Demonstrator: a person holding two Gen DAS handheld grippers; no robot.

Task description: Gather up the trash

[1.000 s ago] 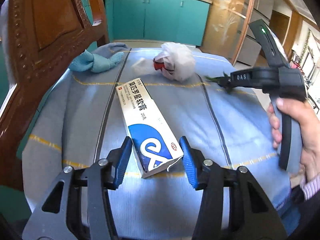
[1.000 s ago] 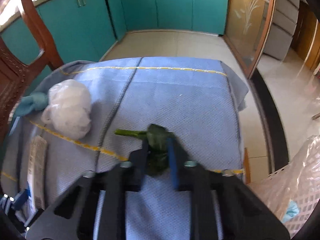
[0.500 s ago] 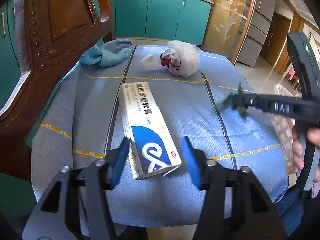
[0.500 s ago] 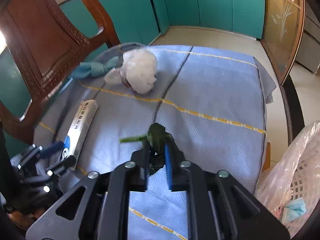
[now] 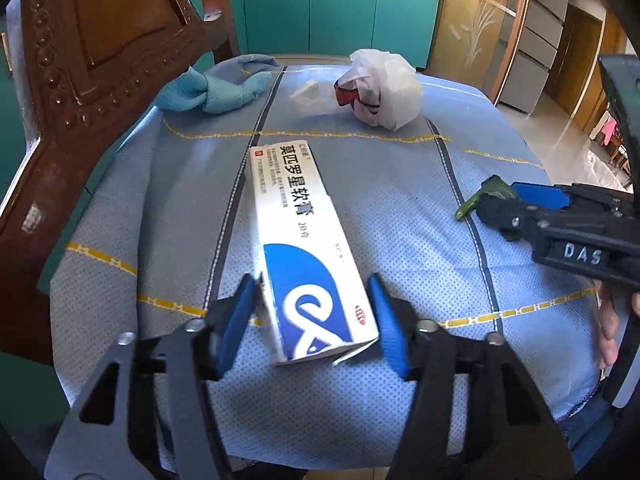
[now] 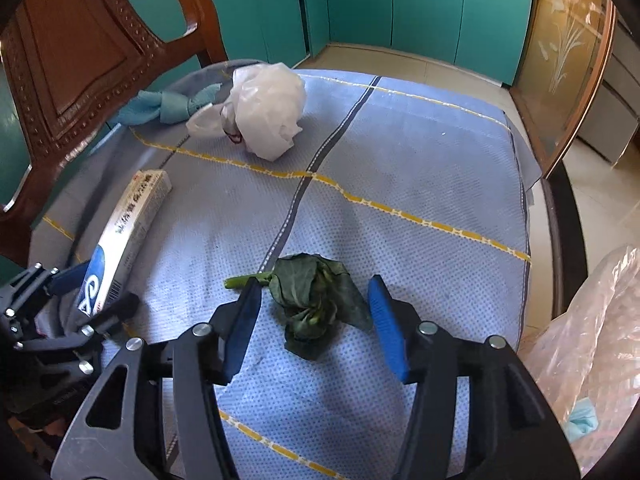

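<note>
I'm holding my left gripper (image 5: 312, 312) spread around the near end of the ointment box (image 5: 304, 248), my right gripper (image 6: 314, 312) gaping around the wilted leaf (image 6: 316, 300) right of the box, crumpled bag (image 5: 380, 88) lying beyond the box on the blue cloth (image 5: 400, 200)

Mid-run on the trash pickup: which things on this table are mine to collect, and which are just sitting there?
Trash, likely:
- ointment box, between the left gripper fingers
- wilted leaf, between the right gripper fingers
- crumpled plastic bag

Probably not:
- knotted teal cloth
- wooden chair
</note>
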